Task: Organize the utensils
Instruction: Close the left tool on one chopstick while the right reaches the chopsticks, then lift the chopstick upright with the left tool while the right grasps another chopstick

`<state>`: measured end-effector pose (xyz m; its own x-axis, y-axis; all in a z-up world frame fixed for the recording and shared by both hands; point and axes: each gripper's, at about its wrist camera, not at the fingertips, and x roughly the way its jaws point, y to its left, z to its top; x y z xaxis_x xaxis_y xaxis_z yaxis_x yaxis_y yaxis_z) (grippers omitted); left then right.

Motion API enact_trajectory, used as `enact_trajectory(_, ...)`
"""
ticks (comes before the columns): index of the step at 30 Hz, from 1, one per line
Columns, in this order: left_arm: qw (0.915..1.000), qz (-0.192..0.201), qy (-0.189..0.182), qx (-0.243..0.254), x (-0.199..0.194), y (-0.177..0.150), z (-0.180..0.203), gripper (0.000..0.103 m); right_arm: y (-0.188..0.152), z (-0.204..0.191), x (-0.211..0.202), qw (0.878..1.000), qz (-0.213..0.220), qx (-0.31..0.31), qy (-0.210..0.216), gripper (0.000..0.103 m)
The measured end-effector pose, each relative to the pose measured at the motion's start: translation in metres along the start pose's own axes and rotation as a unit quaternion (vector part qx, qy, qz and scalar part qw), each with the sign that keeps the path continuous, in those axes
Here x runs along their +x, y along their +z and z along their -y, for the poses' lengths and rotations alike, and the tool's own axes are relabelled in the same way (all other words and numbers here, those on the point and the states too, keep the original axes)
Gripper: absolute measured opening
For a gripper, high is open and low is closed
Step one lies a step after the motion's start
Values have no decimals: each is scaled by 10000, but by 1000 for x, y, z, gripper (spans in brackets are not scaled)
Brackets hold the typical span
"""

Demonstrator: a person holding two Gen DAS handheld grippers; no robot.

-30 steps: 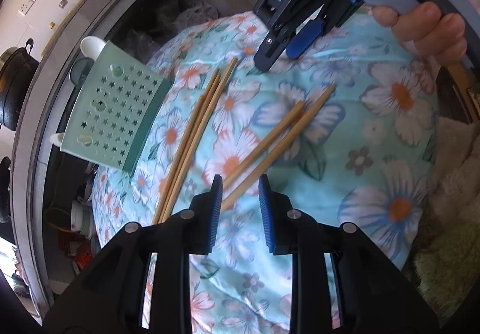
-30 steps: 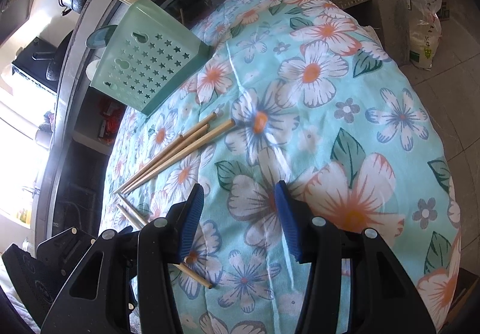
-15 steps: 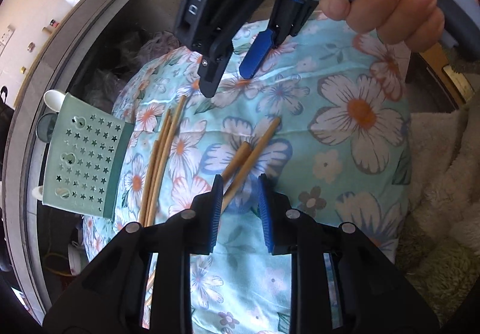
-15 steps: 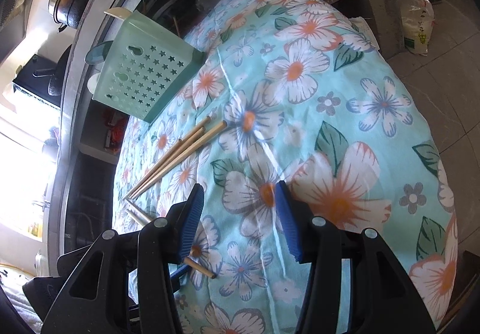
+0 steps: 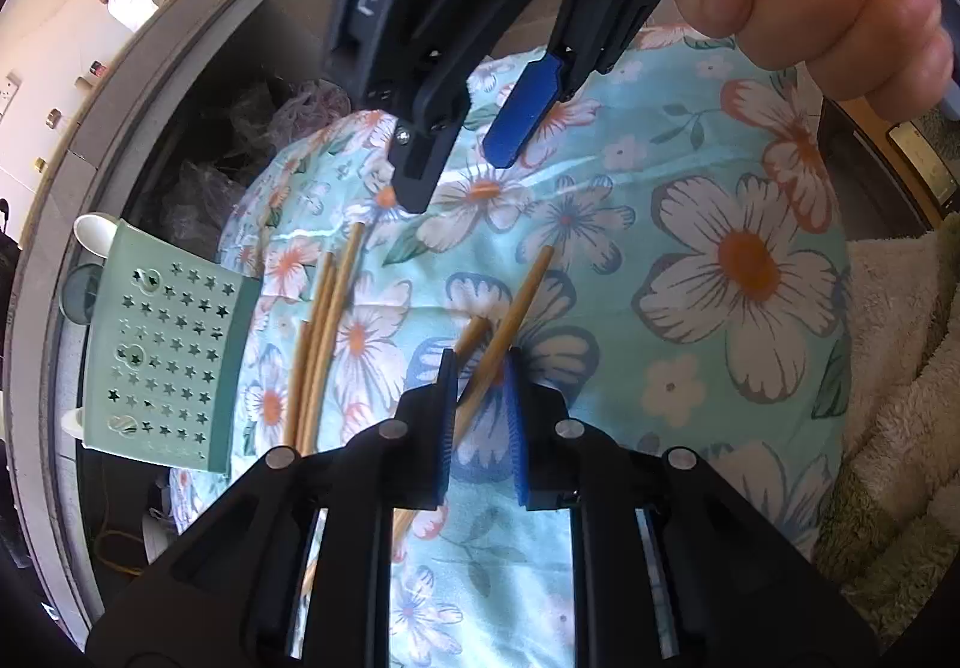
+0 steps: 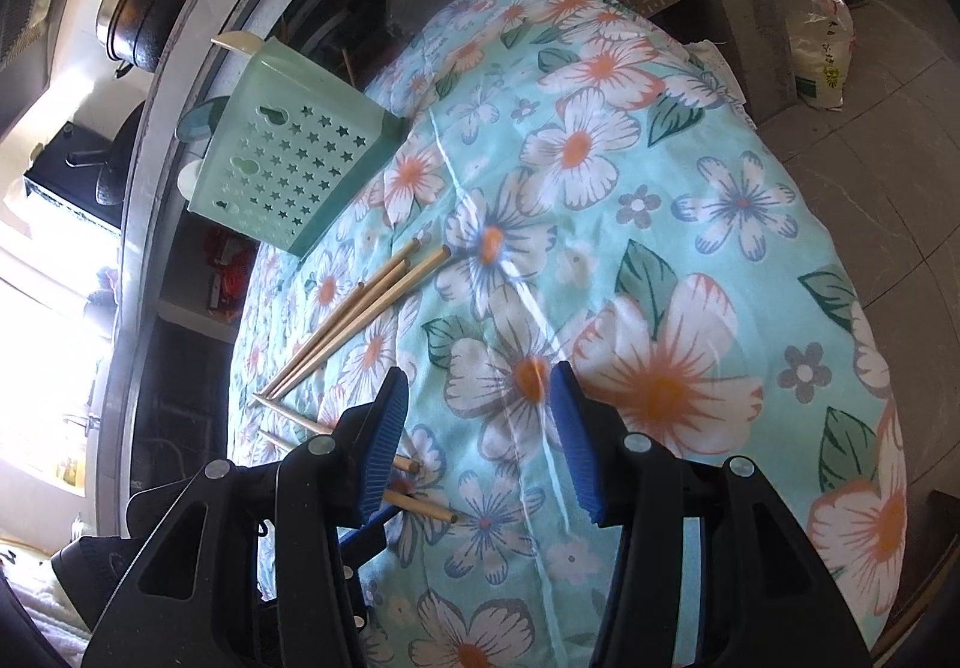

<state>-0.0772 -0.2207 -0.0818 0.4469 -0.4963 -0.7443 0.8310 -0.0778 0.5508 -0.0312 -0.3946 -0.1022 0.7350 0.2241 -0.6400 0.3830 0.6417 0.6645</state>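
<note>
Left gripper: the left gripper (image 5: 477, 416) has just been closing, and its blue pads now sit snug on either side of a pair of chopsticks (image 5: 501, 323), pinching them near their near ends.
Why there: gripping low on the sticks likely leaves the long far ends free to aim into a holder.
Right gripper: the right gripper (image 6: 480, 440) hangs spread and empty over the floral cloth (image 6: 660, 260), held by a hand (image 5: 834, 14); it looks to be waiting its turn.
Held pair: the two sticks cross slightly between the pads, so one could slip or twist on lifting.
Other chopsticks: a loose bundle (image 5: 321, 344) lies on the cloth to the left of the held pair, pointing far, not yet gathered.
Holder: the green star-punched utensil holder (image 5: 165, 362) lies on its side at the left edge of the cloth-covered tabletop, just beside the bundle, presumably where the sticks belong.
Stage: early, I judge, since no chopsticks show in the holder.
</note>
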Motion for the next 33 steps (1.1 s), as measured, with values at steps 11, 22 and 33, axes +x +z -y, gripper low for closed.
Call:
enact_trajectory(11,9917,366,521,-1117,-52,-3,-66,9,1,1,-21,9986,381,209,289,48)
enact_trajectory(22,9240,806,1124,-3566,-99,-53,-174,5,-7,-29,-20,9950,101,172,980,48)
enact_trajectory(33,8478,1063,1220,-5051,-120,-123,-216,5,-55,-62,29,9868,-1089,352,1144,48)
